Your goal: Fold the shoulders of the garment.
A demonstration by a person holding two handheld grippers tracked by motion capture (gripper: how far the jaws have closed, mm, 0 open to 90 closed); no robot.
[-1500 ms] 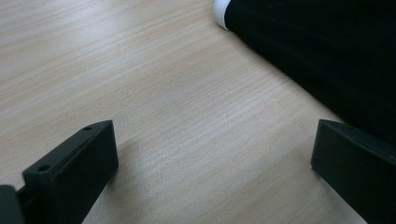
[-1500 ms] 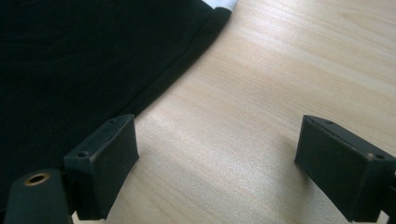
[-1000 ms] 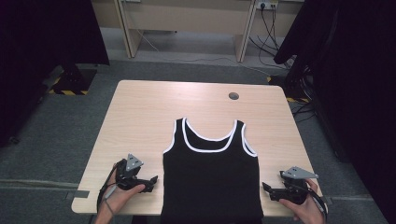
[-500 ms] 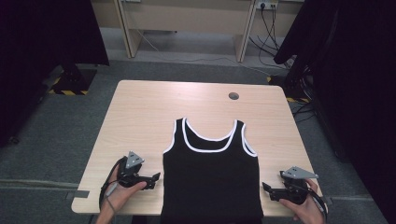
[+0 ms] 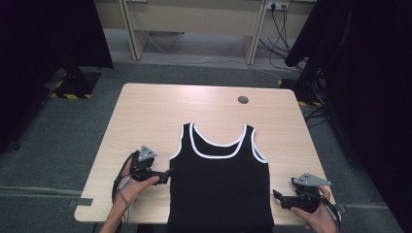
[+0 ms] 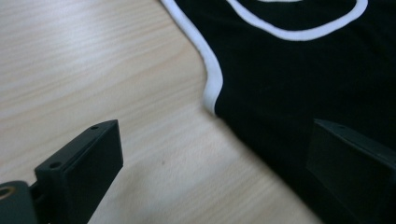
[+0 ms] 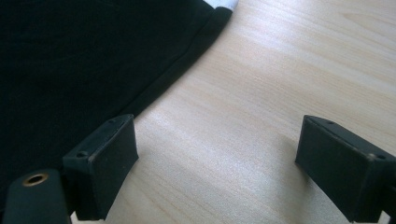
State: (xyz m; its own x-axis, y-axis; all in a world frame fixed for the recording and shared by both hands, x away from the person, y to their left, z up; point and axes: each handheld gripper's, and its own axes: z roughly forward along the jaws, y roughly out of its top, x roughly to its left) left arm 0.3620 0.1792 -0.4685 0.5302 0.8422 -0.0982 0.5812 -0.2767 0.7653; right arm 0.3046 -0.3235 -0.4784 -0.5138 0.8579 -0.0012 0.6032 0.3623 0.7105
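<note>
A black tank top (image 5: 221, 182) with white trim lies flat on the wooden table (image 5: 145, 116), neck toward the far side and hem at the near edge. My left gripper (image 5: 165, 175) is open at the top's left side seam, just below the armhole. In the left gripper view the white armhole trim (image 6: 212, 79) curves between the spread jaws, one over bare wood, one over black cloth (image 6: 299, 79). My right gripper (image 5: 278, 198) rests open on bare wood just right of the top's lower side edge (image 7: 177, 70).
A round cable hole (image 5: 243, 100) sits in the table's far right part. Dark curtains hang on both sides. A desk frame and cables stand on the floor beyond the table. Bare wood lies left and right of the garment.
My left gripper has crept a little to the right, up to the tank top's side edge. The right gripper and the garment have stayed still.
</note>
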